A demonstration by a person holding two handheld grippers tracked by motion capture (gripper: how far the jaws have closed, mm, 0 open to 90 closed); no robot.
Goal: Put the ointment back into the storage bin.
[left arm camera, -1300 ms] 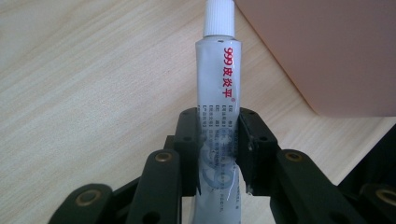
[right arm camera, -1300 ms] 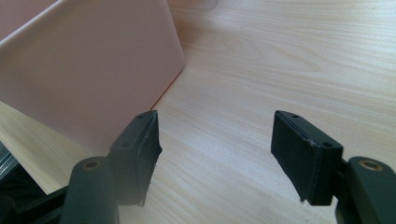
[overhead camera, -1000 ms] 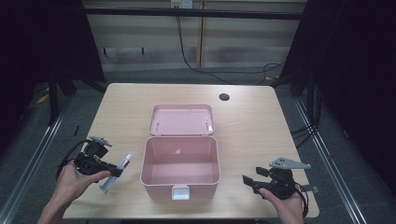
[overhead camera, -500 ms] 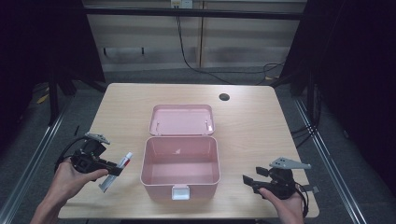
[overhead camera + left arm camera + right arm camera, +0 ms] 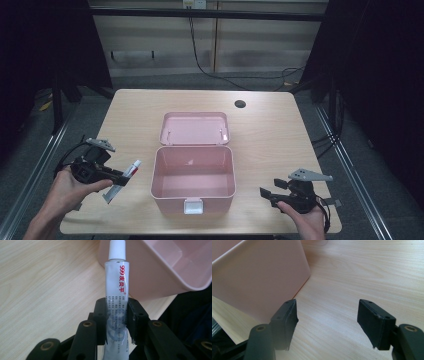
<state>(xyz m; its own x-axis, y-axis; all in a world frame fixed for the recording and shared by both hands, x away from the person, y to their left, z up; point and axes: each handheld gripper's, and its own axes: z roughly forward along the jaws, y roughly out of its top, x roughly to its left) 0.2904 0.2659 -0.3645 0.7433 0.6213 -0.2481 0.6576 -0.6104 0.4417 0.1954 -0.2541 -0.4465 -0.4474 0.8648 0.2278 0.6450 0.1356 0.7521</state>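
Note:
A pink box (image 5: 193,176) sits open at the table's middle front, its lid (image 5: 195,128) laid back flat behind it. My left gripper (image 5: 119,177) is just left of the box, shut on a white tube (image 5: 123,180) with a white cap and red print. In the left gripper view the tube (image 5: 117,297) stands between the black jaws, cap pointing at the box wall (image 5: 150,272). My right gripper (image 5: 265,193) hovers right of the box near the front edge, open with nothing between its jaws. The right gripper view has it (image 5: 327,315) over bare wood beside the box corner (image 5: 262,282).
The light wooden table (image 5: 280,135) has a dark round hole (image 5: 240,104) at its back right. Dark floor, metal rails and cables surround the table. A hand holds each gripper from the front edge.
The left hand has drawn back slightly toward the front left with the tube still held. The right gripper has stayed in place.

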